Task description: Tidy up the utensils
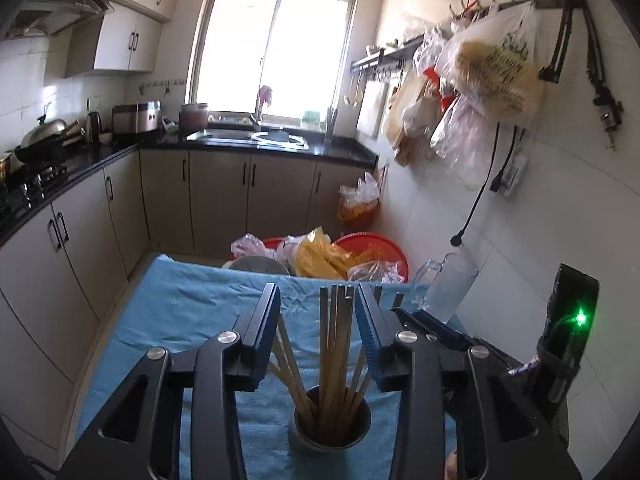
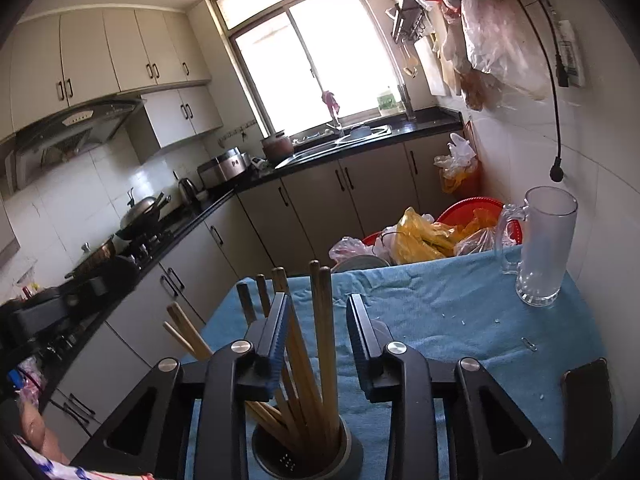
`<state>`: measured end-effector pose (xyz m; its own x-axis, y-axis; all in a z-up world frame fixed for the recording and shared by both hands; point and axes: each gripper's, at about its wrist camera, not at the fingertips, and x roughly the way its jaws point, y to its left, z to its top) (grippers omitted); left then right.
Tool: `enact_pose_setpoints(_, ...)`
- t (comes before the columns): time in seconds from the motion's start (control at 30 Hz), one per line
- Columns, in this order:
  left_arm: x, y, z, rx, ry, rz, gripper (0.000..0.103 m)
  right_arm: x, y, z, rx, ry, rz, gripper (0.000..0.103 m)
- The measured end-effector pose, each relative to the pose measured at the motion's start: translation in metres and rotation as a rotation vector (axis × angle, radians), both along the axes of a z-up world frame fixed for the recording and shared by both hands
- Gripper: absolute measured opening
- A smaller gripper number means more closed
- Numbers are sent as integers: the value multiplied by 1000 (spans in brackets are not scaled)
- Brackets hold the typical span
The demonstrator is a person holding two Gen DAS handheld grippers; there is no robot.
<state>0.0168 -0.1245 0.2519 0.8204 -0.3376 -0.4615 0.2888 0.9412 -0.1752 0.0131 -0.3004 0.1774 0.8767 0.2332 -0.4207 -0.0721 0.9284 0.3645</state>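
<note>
Several wooden chopsticks (image 1: 336, 340) stand upright in a round metal holder (image 1: 304, 440) on a table covered with a blue cloth (image 1: 180, 312). My left gripper (image 1: 320, 292) is open, its black fingers on either side of the bundle; its right pad is close to the sticks and a gap shows on the left. In the right wrist view the same chopsticks (image 2: 322, 320) fan out of the holder (image 2: 352, 452). My right gripper (image 2: 319, 300) is open too, with two tall sticks between its fingers and others leaning behind its left finger.
A clear glass mug (image 2: 544, 248) stands at the far right of the blue cloth (image 2: 440, 320), with a paper clip (image 2: 530, 344) and a dark flat object (image 2: 588, 400) nearer. Red basins with plastic bags (image 1: 372, 248) sit beyond the table's far edge. Cabinets run along the left.
</note>
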Motion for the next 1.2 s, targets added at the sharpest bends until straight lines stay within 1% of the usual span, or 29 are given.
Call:
enact_pose_setpoints(0.1,-16,11,5,5,-14,13,40,-15,-5,4,-3,0,-13,41)
enact_pose_setpoints(0.2,-36,27,6,16,-13,47,43,-32,-6,5,-17,5,-24,43)
enact_pose_setpoints(0.27,-48,37,4,32,-13,77,50,-46,-7,3,-23,13,-35,48)
enact_pose_setpoints(0.37,-67,52,-6,54,10,126,57,-61,-5,0,-31,29,-40,49)
enact_pose_setpoints(0.5,-90,64,-25,77,58,158,59,-77,3,-9,-47,55,-25,49)
enact_pose_setpoints(0.63,-110,68,-46,119,72,192,62,-99,10,-16,-26,72,-15,49)
enact_pose_setpoints(0.7,-115,67,-53,130,85,200,62,-112,15,-21,-22,75,-18,52)
enact_pose_setpoints(0.77,-121,67,-60,132,102,200,63,-122,18,-26,-23,81,-23,54)
enact_pose_setpoints(0.9,-131,63,-74,151,131,192,65,-141,24,-39,-30,103,-39,54)
enact_pose_setpoints(1.03,-141,54,-81,199,127,201,66,-153,26,-46,-53,112,-60,55)
enact_pose_setpoints(1.2,-154,49,-87,232,115,215,72,-165,26,-50,-56,123,-78,58)
